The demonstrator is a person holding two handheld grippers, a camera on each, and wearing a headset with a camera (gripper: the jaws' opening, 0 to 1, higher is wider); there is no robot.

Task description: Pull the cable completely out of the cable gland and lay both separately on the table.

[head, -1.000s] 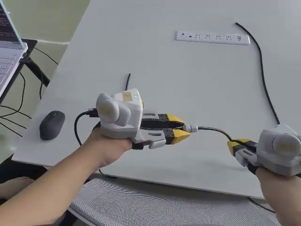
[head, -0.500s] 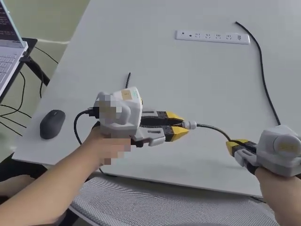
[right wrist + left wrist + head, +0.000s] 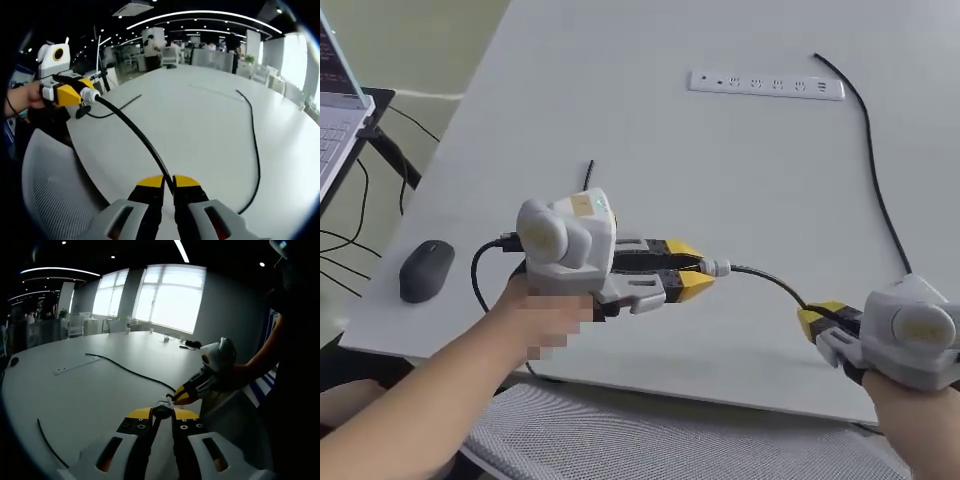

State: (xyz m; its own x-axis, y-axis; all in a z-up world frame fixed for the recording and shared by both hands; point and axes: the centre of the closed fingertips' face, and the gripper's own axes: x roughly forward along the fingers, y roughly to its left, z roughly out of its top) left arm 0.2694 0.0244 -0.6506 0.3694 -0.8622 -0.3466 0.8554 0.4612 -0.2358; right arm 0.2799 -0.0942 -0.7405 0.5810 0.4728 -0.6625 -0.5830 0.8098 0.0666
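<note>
The left gripper (image 3: 695, 272) hangs well in front of the long white plastic power strip (image 3: 765, 85), its yellow-tipped jaws clamped on the small pale-grey cable gland (image 3: 718, 268). A thin black round cable (image 3: 770, 282) runs out of the gland (not yet pulled free) and sags away toward the right gripper (image 3: 812, 318), whose jaws pinch it tight. Both grippers are far nearer the person than the strip, over the matte white table (image 3: 620, 130).

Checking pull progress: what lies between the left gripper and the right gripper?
In the head view, a thin black cable spans the gap, from the small white cable gland held by the left gripper to the right gripper.
</note>
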